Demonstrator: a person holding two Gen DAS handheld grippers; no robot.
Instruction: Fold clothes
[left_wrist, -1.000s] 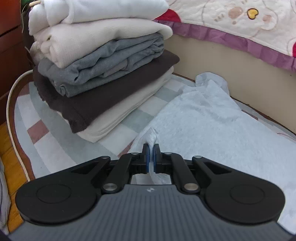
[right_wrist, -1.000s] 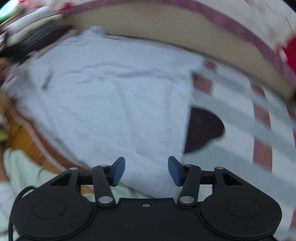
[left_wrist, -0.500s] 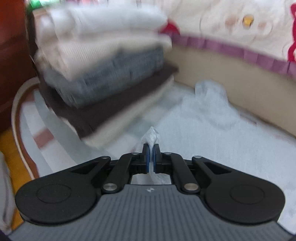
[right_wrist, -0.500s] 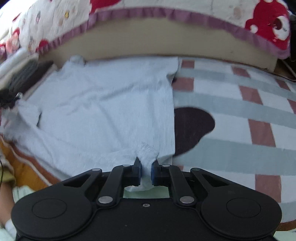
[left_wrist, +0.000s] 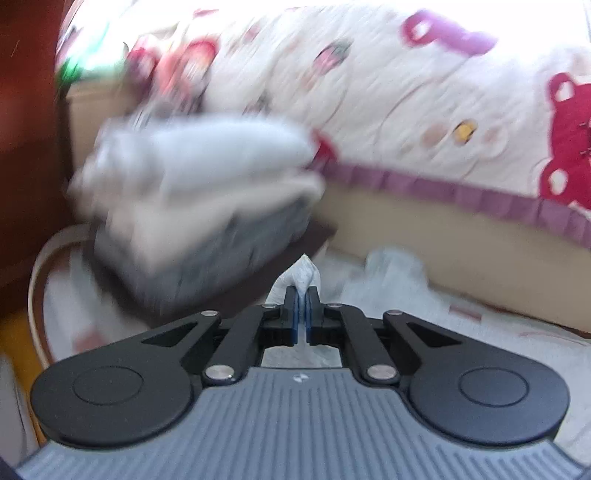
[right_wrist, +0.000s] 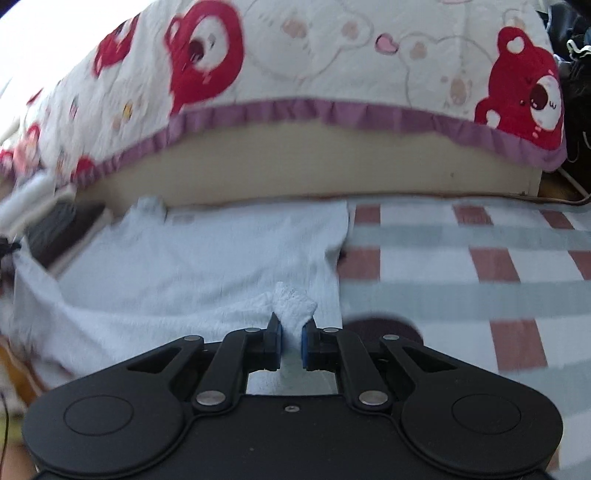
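Over on the left there's a dark wooden cupboard, and beside it a stack of folded clothes, white and cream on top, grey and dark brown beneath, all smeared by blur in the left wrist view. It sits on a striped rug with grey and brick-red bands.

Now the left gripper: its jaws are clenched tight on a pinch of the pale blue shirt, a small peak of cloth sticking up between the blue pads. The rest of that shirt trails away to the right of the tongs, rumpled near the base of the bed.

Moving across, the shirt lies spread flat on the rug, just in front of the bed's beige side panel, one sleeve poking up against it. The near edge is lifted off the rug where it's gripped.

The right gripper is clamped on the shirt's near hem, close to its right corner, with a crumpled tuft of fabric bulging above the pads.

Behind everything, a white quilt printed with red bears and edged in a purple frill hangs over the bed. To the right of the shirt the rug is bare, apart from a dark brown patch just beside the right tongs.
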